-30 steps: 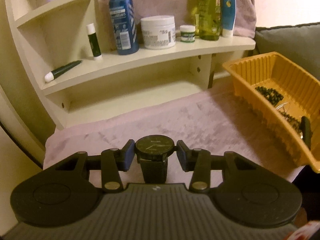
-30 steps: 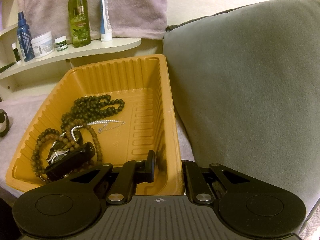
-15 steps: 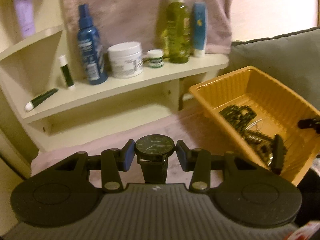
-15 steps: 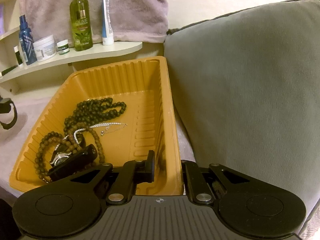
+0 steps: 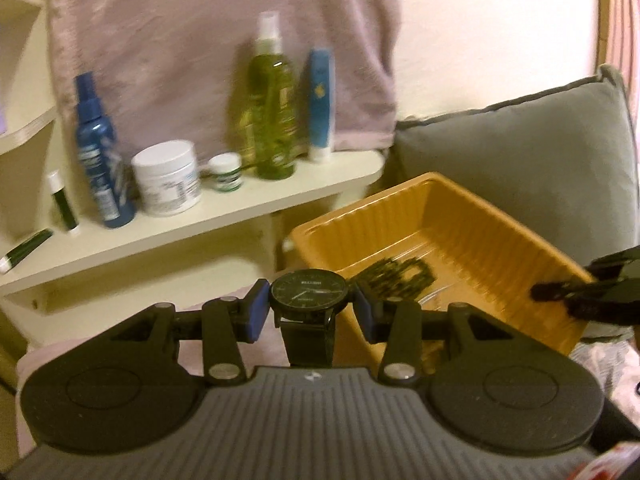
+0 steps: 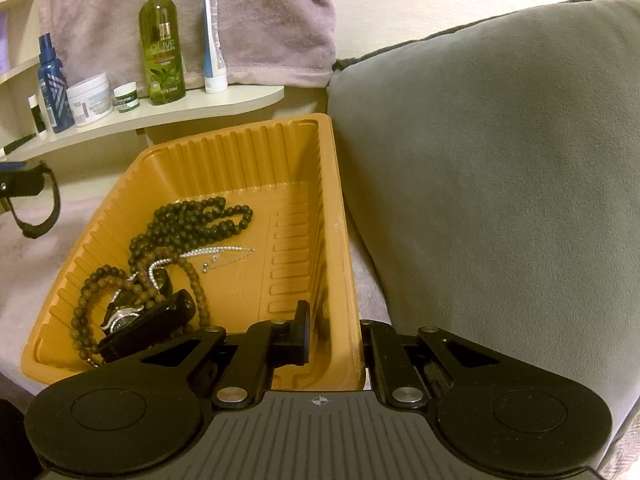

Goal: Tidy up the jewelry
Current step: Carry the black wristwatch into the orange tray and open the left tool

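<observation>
My left gripper (image 5: 308,304) is shut on a black wristwatch (image 5: 308,291), held by its round face, strap hanging down, above the pink cloth beside the orange tray (image 5: 472,216). The tray (image 6: 248,148) holds dark bead necklaces (image 6: 200,220), a silver chain (image 6: 224,254) and another watch (image 6: 132,312). My right gripper (image 6: 336,334) straddles the tray's near right wall, one finger inside and one outside. The watch strap and left gripper show at the left edge of the right wrist view (image 6: 36,200).
A cream shelf (image 5: 224,216) behind carries a blue spray bottle (image 5: 100,156), white jar (image 5: 166,178), small pot, green bottle (image 5: 272,116) and blue tube. A grey cushion (image 6: 500,160) stands against the tray's right side. Pink towel hangs behind.
My left gripper has lifted and swung right with the watch, now close to the tray's left rim. The right gripper has stayed on the tray wall.
</observation>
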Tool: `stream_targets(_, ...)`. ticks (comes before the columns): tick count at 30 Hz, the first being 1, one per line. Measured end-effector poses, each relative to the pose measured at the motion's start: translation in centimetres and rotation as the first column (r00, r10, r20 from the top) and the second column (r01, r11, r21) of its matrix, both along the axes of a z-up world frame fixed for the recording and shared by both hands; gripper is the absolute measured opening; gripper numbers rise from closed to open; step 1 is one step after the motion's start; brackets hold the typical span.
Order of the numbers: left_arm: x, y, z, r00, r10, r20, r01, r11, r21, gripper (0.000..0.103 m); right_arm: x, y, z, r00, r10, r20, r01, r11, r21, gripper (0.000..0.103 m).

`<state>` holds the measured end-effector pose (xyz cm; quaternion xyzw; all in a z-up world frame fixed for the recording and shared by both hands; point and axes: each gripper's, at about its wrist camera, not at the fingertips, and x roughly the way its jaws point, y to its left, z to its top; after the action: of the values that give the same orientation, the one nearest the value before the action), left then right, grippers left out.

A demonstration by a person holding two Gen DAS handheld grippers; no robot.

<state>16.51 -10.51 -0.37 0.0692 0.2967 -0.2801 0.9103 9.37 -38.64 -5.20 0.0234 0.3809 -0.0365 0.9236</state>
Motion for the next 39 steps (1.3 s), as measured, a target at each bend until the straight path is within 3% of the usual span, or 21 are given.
stream_targets(16, -1.5, -7.1, 0.1, 0.985, -0.172, -0.021, 0.170, 0.984, -0.045, 0.041, 0.1, 0.0, -0.1, 1.000, 0.000, 0.000, 0.000, 1.000, 0.003, 0.010)
stream_targets(32, -0.3, -9.7, -1.7, 0.978, -0.198, -0.064, 0.196, 0.980, -0.028, 0.041, 0.5, -0.5, -0.6, 1.000, 0.013, 0.000, -0.013, 0.999, 0.039, 0.007)
stream_targets(39, -0.2, -8.6, -1.3, 0.986, -0.162, -0.036, 0.160, 0.986, -0.047, 0.046, 0.6, -0.9, -0.8, 1.000, 0.022, 0.000, -0.022, 0.997, 0.068, 0.005)
